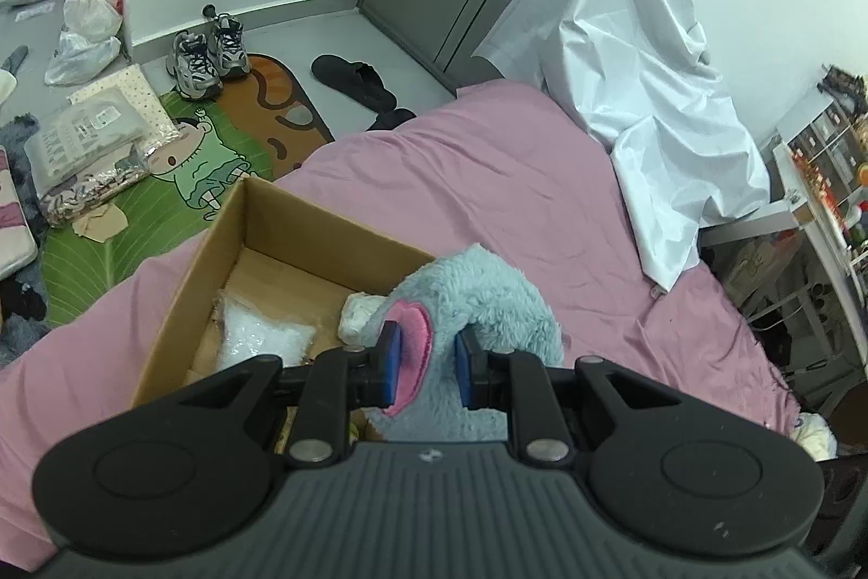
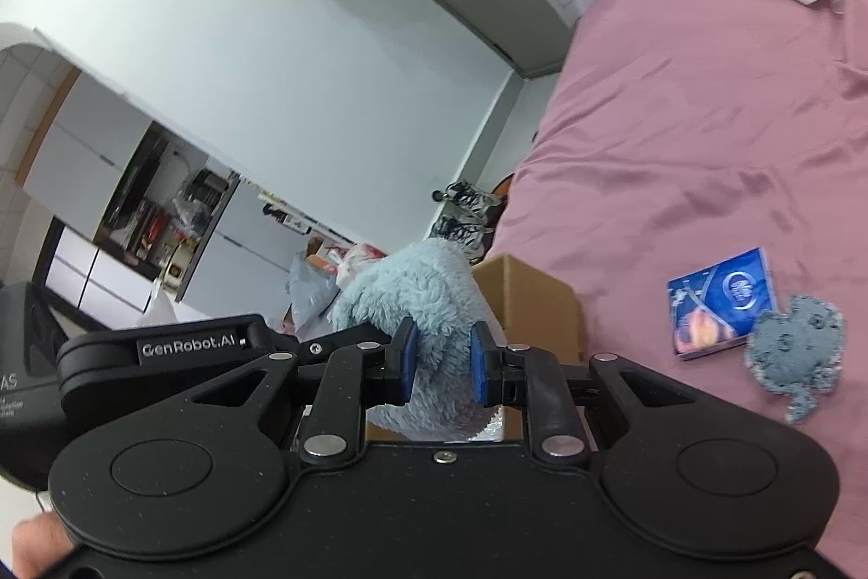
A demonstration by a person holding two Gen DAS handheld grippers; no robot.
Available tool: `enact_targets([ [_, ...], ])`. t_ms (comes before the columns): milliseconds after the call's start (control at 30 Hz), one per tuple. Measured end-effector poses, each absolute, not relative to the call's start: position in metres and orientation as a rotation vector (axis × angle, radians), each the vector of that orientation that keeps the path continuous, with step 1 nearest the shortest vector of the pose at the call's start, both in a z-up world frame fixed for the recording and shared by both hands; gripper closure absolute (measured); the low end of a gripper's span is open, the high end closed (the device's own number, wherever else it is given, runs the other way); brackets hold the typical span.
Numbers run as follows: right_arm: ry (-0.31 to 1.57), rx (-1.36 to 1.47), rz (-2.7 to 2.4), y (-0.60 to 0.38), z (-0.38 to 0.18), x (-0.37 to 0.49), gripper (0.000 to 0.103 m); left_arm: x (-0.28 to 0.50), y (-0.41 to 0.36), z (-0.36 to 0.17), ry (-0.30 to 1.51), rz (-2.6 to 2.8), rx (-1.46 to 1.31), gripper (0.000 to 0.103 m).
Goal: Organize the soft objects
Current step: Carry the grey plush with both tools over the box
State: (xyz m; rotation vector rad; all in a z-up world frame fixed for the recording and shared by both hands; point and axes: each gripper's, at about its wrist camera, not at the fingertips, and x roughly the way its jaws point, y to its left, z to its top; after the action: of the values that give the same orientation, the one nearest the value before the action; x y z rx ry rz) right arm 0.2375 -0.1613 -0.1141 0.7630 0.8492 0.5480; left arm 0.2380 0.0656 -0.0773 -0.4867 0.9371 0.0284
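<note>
Both tools clamp the same blue plush toy, held above the pink bed.

Left tool (image 1: 428, 364) has its blue pads closed on the plush toy (image 1: 488, 307) at a pink fabric part; right tool (image 2: 442, 364) is closed on the fluffy blue body (image 2: 417, 302), with the left tool just to its left in that view. Ahead and left of the left tool, an open cardboard box (image 1: 228, 253) sits on the bed (image 1: 488, 177), with a clear plastic packet (image 1: 266, 335) and a white bundle (image 1: 358, 313) inside. Right of the right tool lie a blue booklet (image 2: 721, 302) and a grey fuzzy piece (image 2: 795, 351), touching. A white sheet (image 1: 640, 80) is draped beyond.
</note>
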Motion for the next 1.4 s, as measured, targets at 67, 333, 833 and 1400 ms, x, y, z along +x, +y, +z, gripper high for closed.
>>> enact_targets([
  [67, 0.845, 0.760, 0.558, -0.157, -0.115, 0.238, 0.083, 0.237, 0.075, -0.080, 0.932, 0.021, -0.509, 0.084],
  [333, 0.839, 0.725, 0.602, -0.127, -0.117, 0.239, 0.079, 0.239, 0.107, -0.092, 0.930, 0.037, -0.546, 0.085],
  [833, 0.889, 0.671, 0.571, -0.098, -0.134, 0.253, 0.076, 0.258, 0.143, -0.129, 0.976, 0.070, -0.575, 0.086],
  [1400, 0.947, 0.648, 0.556, -0.093, -0.141, 0.257, 0.076, 0.272, 0.131, -0.123, 0.971, 0.136, -0.414, 0.067],
])
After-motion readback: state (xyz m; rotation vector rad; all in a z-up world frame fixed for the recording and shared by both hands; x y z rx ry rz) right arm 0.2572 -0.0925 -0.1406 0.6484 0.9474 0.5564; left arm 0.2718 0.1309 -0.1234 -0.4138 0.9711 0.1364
